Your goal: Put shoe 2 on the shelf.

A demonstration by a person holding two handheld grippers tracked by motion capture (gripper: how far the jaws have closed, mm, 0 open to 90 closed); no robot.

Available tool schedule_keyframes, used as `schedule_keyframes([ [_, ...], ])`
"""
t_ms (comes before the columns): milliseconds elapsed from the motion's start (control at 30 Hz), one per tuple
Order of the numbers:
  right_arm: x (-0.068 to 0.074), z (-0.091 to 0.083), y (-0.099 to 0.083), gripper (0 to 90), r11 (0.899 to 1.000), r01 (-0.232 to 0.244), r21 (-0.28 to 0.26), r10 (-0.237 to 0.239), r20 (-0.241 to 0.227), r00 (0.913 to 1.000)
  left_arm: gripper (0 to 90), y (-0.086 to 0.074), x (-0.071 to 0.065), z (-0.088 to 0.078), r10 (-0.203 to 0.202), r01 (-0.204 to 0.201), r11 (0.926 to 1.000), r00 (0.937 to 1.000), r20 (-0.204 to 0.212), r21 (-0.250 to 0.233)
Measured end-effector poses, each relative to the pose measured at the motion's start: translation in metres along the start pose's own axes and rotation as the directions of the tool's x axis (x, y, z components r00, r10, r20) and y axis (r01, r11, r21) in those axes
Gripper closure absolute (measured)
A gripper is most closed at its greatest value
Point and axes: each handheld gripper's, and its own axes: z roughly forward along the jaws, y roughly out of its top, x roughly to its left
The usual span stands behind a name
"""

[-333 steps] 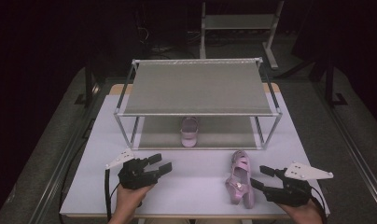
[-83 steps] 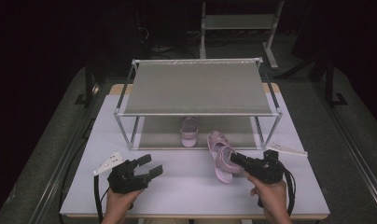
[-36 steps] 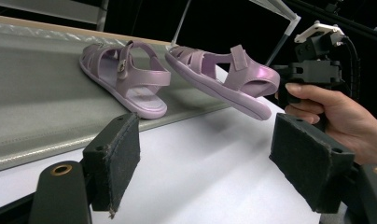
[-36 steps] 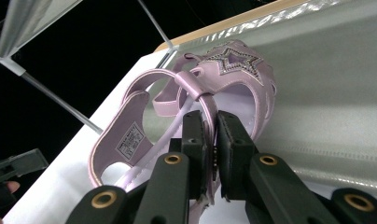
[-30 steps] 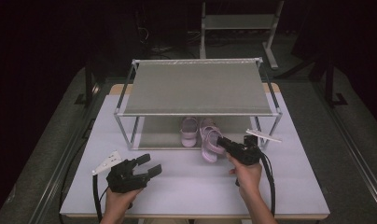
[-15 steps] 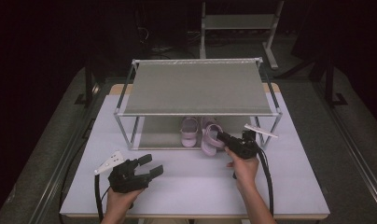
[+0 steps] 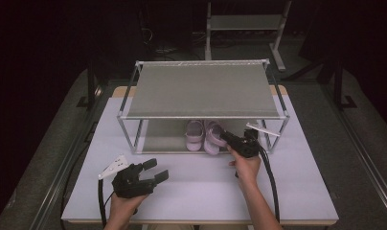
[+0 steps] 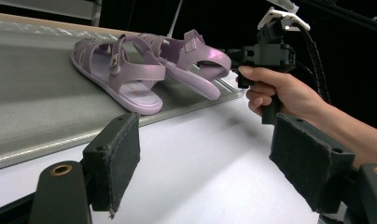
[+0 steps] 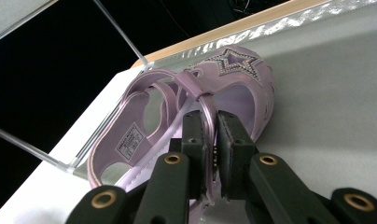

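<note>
Lilac and glossy, the held sandal (image 9: 186, 126) shows a studded star on its toe and a label on the insole. Right gripper (image 9: 209, 140) pinches its heel strap, setting it on the rack's lower shelf (image 7: 158, 136) beside its twin (image 7: 194, 135); a second ago it hung at the shelf's five-o'clock edge. Left gripper (image 7: 153, 170) idles, jaws apart.

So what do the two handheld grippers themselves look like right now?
Both grippers, the left gripper and the right gripper, are black pistol-grip units, each topped by a pale three-cornered plate and trailing a black cable. The jaws end in flat, dark, rough-textured pads with brass-coloured rivets. The forearms are bare.
</note>
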Motion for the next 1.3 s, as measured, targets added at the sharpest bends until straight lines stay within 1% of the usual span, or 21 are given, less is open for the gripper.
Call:
schedule_keyframes([
  [133,-0.001,0.002,0.001,81.5,1.0,-0.012,-0.005,0.012,0.001,0.9999,23.8,0.0,0.0,0.0,0.0,0.0,1.0,1.0,0.0,-0.001],
  [200,-0.004,0.004,0.001,81.5,1.0,-0.03,-0.001,0.03,0.008,0.9995,23.8,0.0,0.0,0.0,0.0,0.0,1.0,1.0,0.001,-0.001],
  [300,-0.007,0.008,0.003,81.5,1.0,-0.016,-0.007,0.016,0.011,0.9998,23.8,0.0,-0.001,0.001,0.003,-0.003,1.0,1.0,0.004,0.001],
  [333,-0.007,0.009,0.004,81.5,1.0,-0.004,-0.007,0.004,0.012,0.9999,23.8,0.0,-0.001,0.001,0.003,-0.003,1.0,1.0,0.004,0.001],
  [367,-0.005,0.01,0.005,81.5,1.0,-0.012,-0.009,0.012,0.02,0.9997,23.8,0.0,0.0,0.001,0.003,-0.003,1.0,1.0,0.004,0.002],
  [467,-0.006,0.015,0.005,81.5,1.0,0.003,-0.007,-0.003,0.026,0.9997,23.8,0.001,-0.001,0.001,0.002,-0.002,1.0,1.0,0.004,0.0],
  [600,-0.006,0.018,0.006,81.5,1.0,0.004,-0.004,-0.004,0.039,0.9992,23.8,0.001,-0.001,0.0,0.002,-0.002,1.0,1.0,0.005,0.0],
  [733,-0.011,0.018,0.009,81.5,0.999,0.037,-0.004,-0.037,0.047,0.9982,23.8,0.0,-0.001,0.001,0.003,-0.003,1.0,1.0,0.007,0.002],
  [767,-0.011,0.018,0.009,81.5,0.999,0.037,-0.004,-0.037,0.047,0.9982,23.8,0.0,-0.001,0.001,0.004,-0.004,1.0,1.0,0.007,0.002],
  [800,-0.01,0.02,0.011,81.5,1.0,-0.003,-0.019,0.004,0.061,0.9981,23.8,0.001,-0.001,0.001,0.004,-0.004,1.0,1.0,0.007,0.002],
  [900,-0.011,0.021,0.011,81.5,1.0,-0.007,-0.021,0.009,0.07,0.9975,23.8,0.0,-0.001,0.002,0.006,-0.006,1.0,0.9999,0.008,0.003],
  [933,-0.012,0.021,0.011,81.4,1.0,-0.004,-0.02,0.006,0.069,0.9976,23.8,0.0,-0.001,0.002,0.007,-0.007,1.0,0.9999,0.008,0.004],
  [967,-0.015,0.02,0.009,81.5,0.999,0.048,0.001,-0.048,0.064,0.9968,23.8,0.0,-0.001,0.002,0.006,-0.006,1.0,0.9999,0.009,0.005],
  [1067,-0.015,0.02,0.009,81.5,0.999,0.053,-0.001,-0.053,0.069,0.9962,23.8,0.0,-0.002,0.003,0.005,-0.005,1.0,0.9999,0.01,0.004],
  [1100,-0.017,0.021,0.009,81.5,0.998,0.065,0.001,-0.065,0.083,0.9944,23.8,0.0,-0.002,0.003,0.006,-0.006,1.0,0.9999,0.01,0.005],
  [1200,-0.017,0.022,0.009,81.4,0.998,0.061,-0.001,-0.061,0.076,0.9952,23.8,0.0,-0.002,0.003,0.005,-0.005,1.0,0.9999,0.011,0.005],
  [1300,-0.017,0.023,0.008,81.5,0.998,0.062,0.001,-0.062,0.085,0.9945,23.8,0.0,-0.001,0.003,0.002,-0.002,1.0,0.9999,0.011,0.004],
])
